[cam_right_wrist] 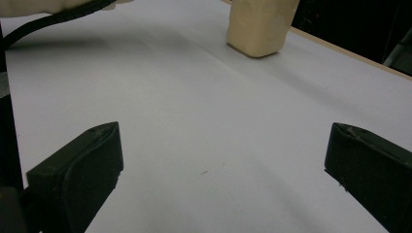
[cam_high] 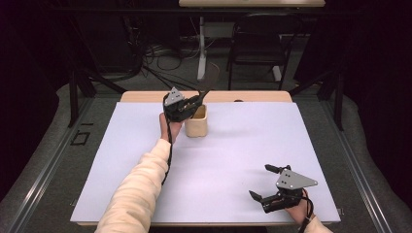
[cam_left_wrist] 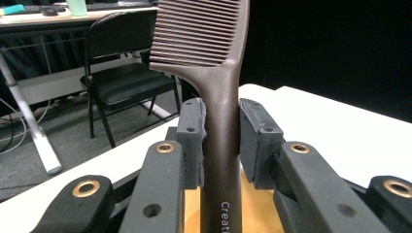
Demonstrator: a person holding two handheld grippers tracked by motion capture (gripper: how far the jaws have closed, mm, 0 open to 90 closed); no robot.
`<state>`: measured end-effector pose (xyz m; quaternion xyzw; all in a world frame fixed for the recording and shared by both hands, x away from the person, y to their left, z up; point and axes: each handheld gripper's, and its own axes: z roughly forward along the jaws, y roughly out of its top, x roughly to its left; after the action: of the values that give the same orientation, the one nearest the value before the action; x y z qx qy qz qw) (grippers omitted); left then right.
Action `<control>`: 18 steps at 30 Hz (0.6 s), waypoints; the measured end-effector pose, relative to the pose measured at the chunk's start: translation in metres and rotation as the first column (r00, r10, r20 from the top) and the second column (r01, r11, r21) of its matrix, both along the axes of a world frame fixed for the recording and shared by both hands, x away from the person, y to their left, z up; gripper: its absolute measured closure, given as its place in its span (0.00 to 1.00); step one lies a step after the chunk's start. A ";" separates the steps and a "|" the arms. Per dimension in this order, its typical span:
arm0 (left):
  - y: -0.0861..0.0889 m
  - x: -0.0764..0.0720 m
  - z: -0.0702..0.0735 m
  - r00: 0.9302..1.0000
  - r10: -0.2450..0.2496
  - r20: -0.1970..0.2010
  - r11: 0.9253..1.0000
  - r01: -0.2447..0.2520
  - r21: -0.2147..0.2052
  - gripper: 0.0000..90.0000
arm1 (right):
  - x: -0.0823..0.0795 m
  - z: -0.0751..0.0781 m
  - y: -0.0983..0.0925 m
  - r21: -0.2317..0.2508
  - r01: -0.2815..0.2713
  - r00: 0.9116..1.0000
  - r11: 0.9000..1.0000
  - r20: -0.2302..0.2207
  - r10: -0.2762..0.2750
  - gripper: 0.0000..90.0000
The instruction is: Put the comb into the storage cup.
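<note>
Nearest to us, at the near right corner of the white table (cam_high: 233, 194), the right gripper (cam_high: 263, 183) rests low in the person's hand, jaws spread wide with nothing between them. From its own camera the two black jaws stand far apart over bare tabletop, aimed across toward the cup. My read: it's parked out of the way, leaving the working space free for the other hand.

Moving up the table, the left forearm in its cream sleeve (cam_high: 138, 189) stretches diagonally from the near edge toward the far side, cable trailing along it. That long reach is what puts the tool right above the target.

At the far left-centre, the left gripper (cam_high: 194, 103) hovers just at the rim of the beige cup (cam_high: 197, 124), which stands upright near the table's far edge. Its jaws are clamped on the handle of a dark brown comb (cam_left_wrist: 221, 145), pads pressing both sides of the stem. In the left gripper view the comb rises straight between the pads, teeth end pointing away, with the cup's yellowish inside visible just beneath the handle.

Gripping it by the middle of the handle keeps the lower end free and in line, which looks like the set-up for standing the comb in the cup.
</note>
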<state>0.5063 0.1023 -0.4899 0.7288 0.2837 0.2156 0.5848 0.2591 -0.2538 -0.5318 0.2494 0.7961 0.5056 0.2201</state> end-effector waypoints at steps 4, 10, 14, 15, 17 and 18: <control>0.001 -0.001 -0.001 1.000 -0.003 0.000 1.000 0.003 0.001 0.80 | 0.000 0.000 0.000 0.000 0.000 1.000 1.000 0.000 0.000 0.00; 0.000 -0.002 -0.001 1.000 -0.009 0.000 1.000 0.009 0.010 0.80 | 0.000 0.000 0.000 0.001 0.001 1.000 1.000 -0.001 -0.001 0.00; -0.001 -0.003 -0.002 1.000 -0.015 -0.002 1.000 0.015 0.016 0.80 | 0.000 0.000 0.000 0.000 0.000 1.000 1.000 0.000 0.000 0.00; -0.001 -0.004 -0.001 1.000 -0.016 -0.002 1.000 0.016 0.020 0.80 | 0.000 0.000 0.000 0.000 0.000 1.000 1.000 0.000 0.000 0.00; -0.001 -0.004 -0.001 1.000 -0.018 0.000 1.000 0.018 0.026 0.80 | 0.000 0.000 0.000 -0.001 0.000 1.000 1.000 -0.001 0.000 0.00; -0.001 -0.005 -0.001 1.000 -0.017 0.002 0.999 0.017 0.030 0.80 | 0.000 0.000 0.000 0.000 0.000 1.000 1.000 -0.001 0.000 0.00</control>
<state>0.5016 0.1012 -0.4908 0.7398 0.2735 0.2156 0.5757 0.2590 -0.2538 -0.5318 0.2495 0.7963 0.5053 0.2198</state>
